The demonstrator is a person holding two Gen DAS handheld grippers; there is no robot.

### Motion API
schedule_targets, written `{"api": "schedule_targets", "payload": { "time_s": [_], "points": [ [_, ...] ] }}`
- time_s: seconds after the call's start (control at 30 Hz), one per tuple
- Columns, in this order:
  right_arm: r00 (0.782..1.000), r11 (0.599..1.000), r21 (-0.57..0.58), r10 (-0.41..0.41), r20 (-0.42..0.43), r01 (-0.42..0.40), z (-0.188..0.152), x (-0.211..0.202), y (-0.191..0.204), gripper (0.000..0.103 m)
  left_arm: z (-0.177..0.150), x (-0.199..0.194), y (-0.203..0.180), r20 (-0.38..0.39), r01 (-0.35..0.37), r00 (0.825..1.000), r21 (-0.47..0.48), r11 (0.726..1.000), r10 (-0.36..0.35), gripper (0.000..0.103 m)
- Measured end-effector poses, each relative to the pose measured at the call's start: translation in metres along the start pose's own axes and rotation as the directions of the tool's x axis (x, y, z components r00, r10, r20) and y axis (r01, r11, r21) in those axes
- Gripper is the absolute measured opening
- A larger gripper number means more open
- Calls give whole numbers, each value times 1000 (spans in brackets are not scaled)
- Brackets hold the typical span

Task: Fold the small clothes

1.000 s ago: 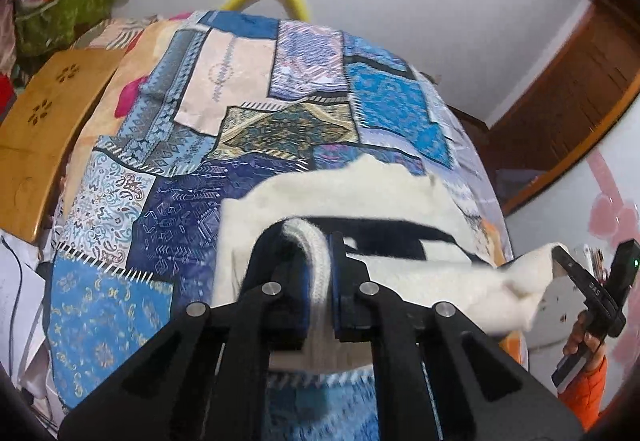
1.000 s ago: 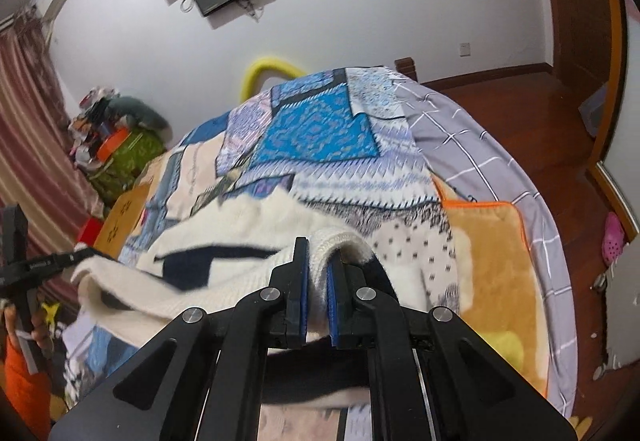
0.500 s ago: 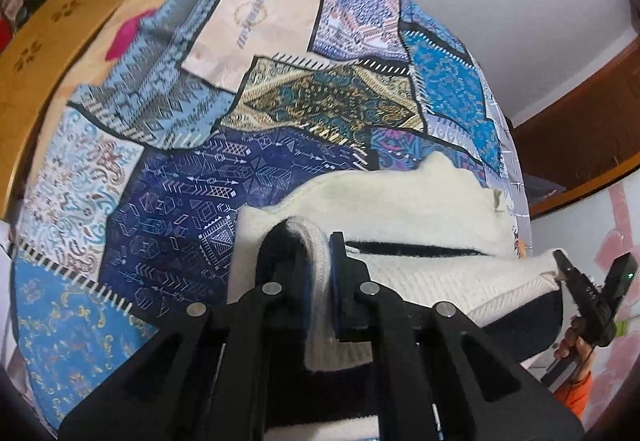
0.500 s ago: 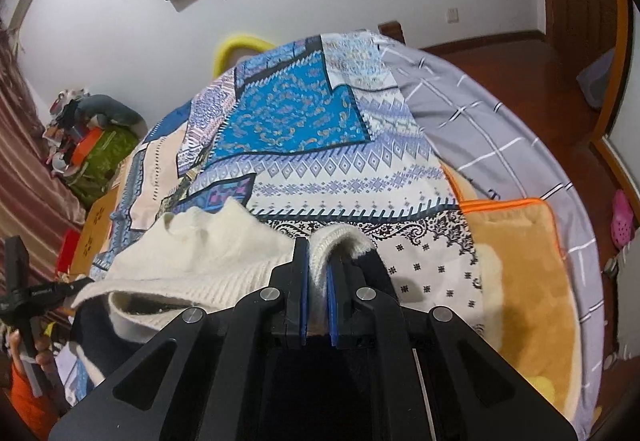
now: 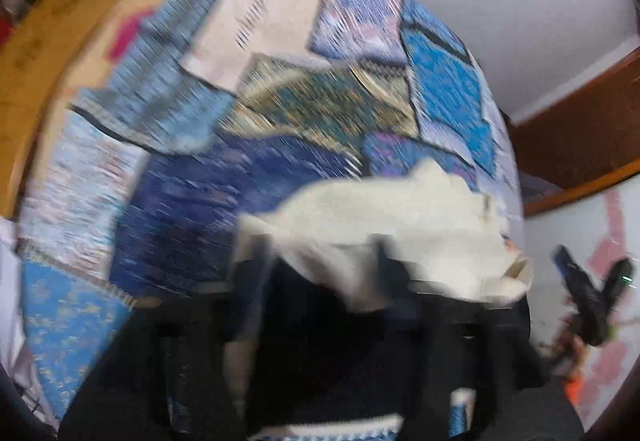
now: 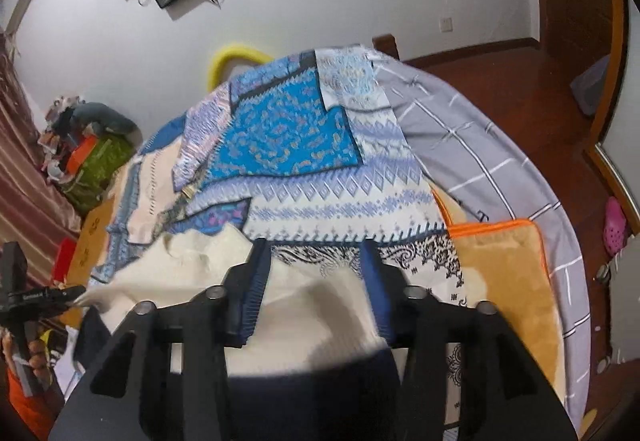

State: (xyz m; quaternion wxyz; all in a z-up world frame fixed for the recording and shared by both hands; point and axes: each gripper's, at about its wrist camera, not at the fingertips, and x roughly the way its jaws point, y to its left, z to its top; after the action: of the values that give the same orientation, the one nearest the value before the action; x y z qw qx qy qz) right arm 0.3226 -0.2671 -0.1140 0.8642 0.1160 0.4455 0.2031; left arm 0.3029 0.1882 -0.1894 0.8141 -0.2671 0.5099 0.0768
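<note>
Both sets of tongs just let go of the sweater at pretty much the same moment. A second ago each one was clamped tight on a rolled cream edge of it; now the right tongs (image 6: 316, 281) are partway apart and opening, with the cream knit (image 6: 304, 317) lying loose between the blue pads (image 6: 250, 293), nothing pinched. The left tongs (image 5: 320, 281) are opening wider, but that view is badly smeared, so all I can say is the cloth sits slack in the gap and I can't see any pad pressing on it.

The sweater, cream with navy bands, is now resting on the patchwork bedspread (image 6: 288, 145), at its near edge, with the cream half flopped over the navy part (image 6: 312, 397). The orange-trimmed blanket (image 6: 508, 281) sits just beside the sweater, on the right tongs' side.

My read: this is the drop at the end of 1 fold. The top layer looks lumpy rather than flat, so I'd guess it needs smoothing or another fold before it counts as done.
</note>
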Motion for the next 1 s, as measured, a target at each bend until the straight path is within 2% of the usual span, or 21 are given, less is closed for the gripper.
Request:
{"api": "schedule_targets", "payload": {
  "time_s": [0.03, 0.07, 0.23, 0.33, 0.57, 0.7, 0.93, 0.97, 1.0],
  "points": [
    [1000, 1000, -7, 5, 0, -5, 1, -3, 3, 44, -1, -7, -1, 43, -24, 999, 7, 1000, 24, 85],
    [1000, 1000, -22, 10, -1, -10, 2, -8, 6, 44, -2, -17, -3, 86, -45, 995, 27, 999, 43, 85],
    [1000, 992, -127, 21, -8, -22, -1, -19, 34, 50, -4, -31, -3, 85, -49, 995, 61, 997, 44, 85],
    [998, 980, -193, 50, -26, -54, -8, -18, 56, 53, -10, -31, -6, 89, -80, 994, 98, 992, 71, 86],
    [986, 940, -312, 99, -132, -136, -33, 13, 108, 53, -29, -15, -10, 49, -114, 993, 179, 977, 107, 85],
    [973, 925, -333, 119, -200, -182, -47, 37, 129, 53, -37, -5, -9, 26, -120, 993, 221, 968, 117, 85],
    [957, 898, -380, 128, -262, -224, -66, 66, 153, 53, -43, 10, -11, -24, -79, 996, 278, 957, 90, 85],
    [955, 898, -381, 118, -273, -220, -69, 70, 153, 52, -44, 12, -11, -30, -70, 996, 284, 956, 82, 85],
    [954, 900, -380, 110, -278, -214, -72, 73, 152, 46, -44, 14, -12, -30, -65, 997, 290, 955, 77, 85]
  ]
}}
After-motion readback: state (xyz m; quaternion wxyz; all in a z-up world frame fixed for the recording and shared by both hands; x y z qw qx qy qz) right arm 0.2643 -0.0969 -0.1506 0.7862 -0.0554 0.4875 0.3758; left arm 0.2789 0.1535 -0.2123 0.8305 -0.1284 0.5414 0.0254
